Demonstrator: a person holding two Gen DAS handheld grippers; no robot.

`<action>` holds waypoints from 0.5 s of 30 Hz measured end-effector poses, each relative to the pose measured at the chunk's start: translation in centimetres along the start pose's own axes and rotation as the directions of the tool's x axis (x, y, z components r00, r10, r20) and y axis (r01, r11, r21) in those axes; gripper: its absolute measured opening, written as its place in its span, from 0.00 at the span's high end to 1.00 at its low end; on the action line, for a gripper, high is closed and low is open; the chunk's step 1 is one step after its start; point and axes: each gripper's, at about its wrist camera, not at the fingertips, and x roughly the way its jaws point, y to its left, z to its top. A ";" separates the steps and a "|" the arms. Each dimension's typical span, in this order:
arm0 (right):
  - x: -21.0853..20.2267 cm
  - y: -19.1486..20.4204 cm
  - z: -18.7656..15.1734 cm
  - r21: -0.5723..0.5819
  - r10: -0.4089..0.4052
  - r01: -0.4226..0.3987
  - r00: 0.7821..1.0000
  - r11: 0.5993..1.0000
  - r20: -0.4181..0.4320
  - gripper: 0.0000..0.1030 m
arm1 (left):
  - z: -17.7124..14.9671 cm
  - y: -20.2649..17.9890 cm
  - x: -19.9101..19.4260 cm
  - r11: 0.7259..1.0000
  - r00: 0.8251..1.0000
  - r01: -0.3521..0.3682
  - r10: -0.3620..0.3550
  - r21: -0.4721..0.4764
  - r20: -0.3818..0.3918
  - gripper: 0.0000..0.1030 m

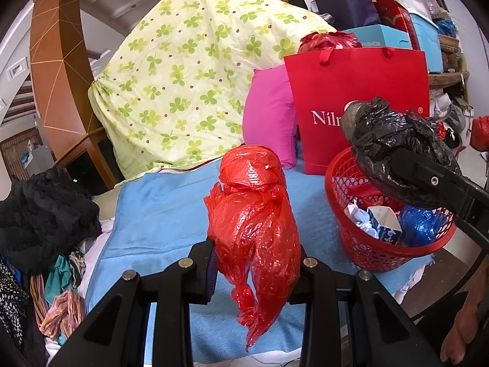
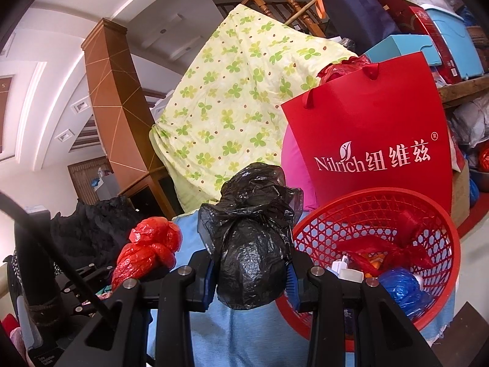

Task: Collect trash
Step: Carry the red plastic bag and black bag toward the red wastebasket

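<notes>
A crumpled red plastic bag (image 1: 256,214) is clamped in the left gripper (image 1: 256,263) above the blue cloth (image 1: 159,214); a knotted black bag (image 2: 250,244) is pinched by the right gripper (image 2: 250,272) beside the red basket (image 2: 452,263). Both are judged light, soft and slippery — best held at the bunched middle.

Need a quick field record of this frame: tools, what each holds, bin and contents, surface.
left tool: shut on red plastic bag, held above the blue cloth
right tool: shut on black plastic bag, beside the basket rim
bin: red mesh basket, on the blue cloth
bin contents: blue bag, red plastic, white paper scraps
behind bin: red paper shopping bag, upright
left of cloth: heap of clothes
</notes>
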 end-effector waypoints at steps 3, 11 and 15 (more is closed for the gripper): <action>-0.3 -0.3 0.0 0.005 -0.003 0.003 1.000 1.000 0.006 0.61 | 0.2 -0.4 0.0 1.000 1.000 0.007 -0.007 0.006 0.002 0.66; -1.0 -1.2 0.2 0.026 -0.013 0.013 1.000 1.000 0.019 0.61 | 0.8 -1.6 -0.3 0.999 1.000 0.020 -0.021 0.031 0.015 0.66; -1.4 -1.6 0.3 0.036 -0.017 0.016 1.000 0.999 0.026 0.61 | 1.1 -2.3 -0.5 0.999 0.999 0.029 -0.030 0.044 0.020 0.66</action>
